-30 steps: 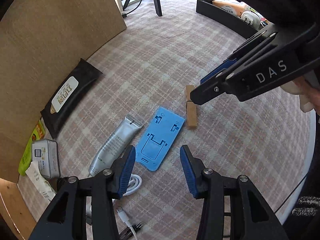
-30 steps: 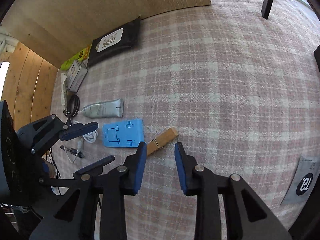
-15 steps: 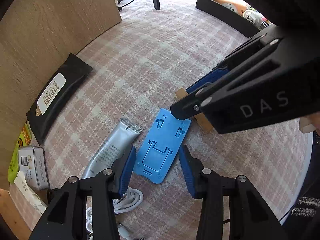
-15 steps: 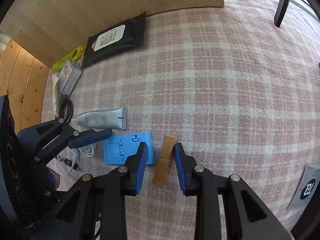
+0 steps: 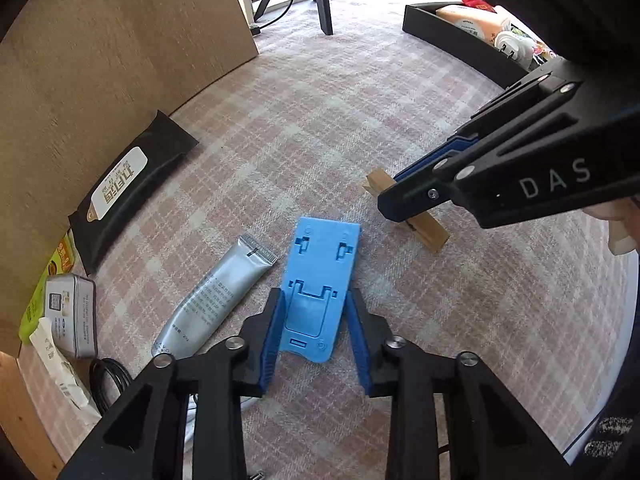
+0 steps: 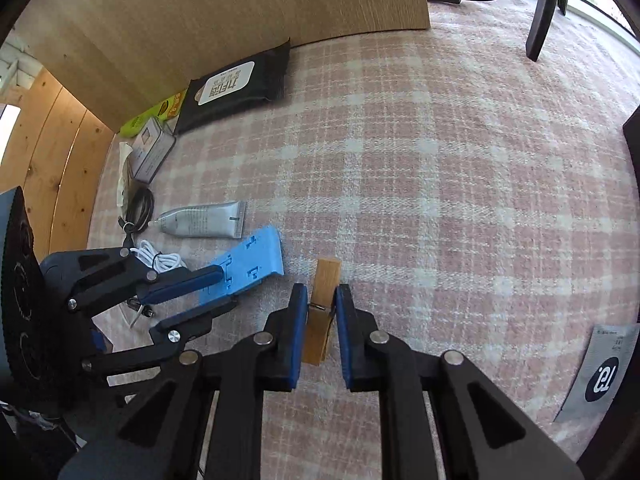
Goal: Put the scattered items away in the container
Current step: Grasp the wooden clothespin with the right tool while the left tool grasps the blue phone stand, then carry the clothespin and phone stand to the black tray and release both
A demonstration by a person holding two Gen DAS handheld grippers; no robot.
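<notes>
Blue plastic phone stand (image 5: 318, 284) held in left tool (image 5: 314, 336), wooden clothespin (image 6: 322, 312) in right tool (image 6: 318, 334); black tray (image 5: 456, 42) part filled, most clutter remains.

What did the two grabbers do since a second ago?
The left gripper moved forward and its fingers closed onto the blue phone stand, tipping it up. The right gripper came down around the wooden clothespin, fingers closing on it. The silver tube and black wipes pack stayed put.
</notes>
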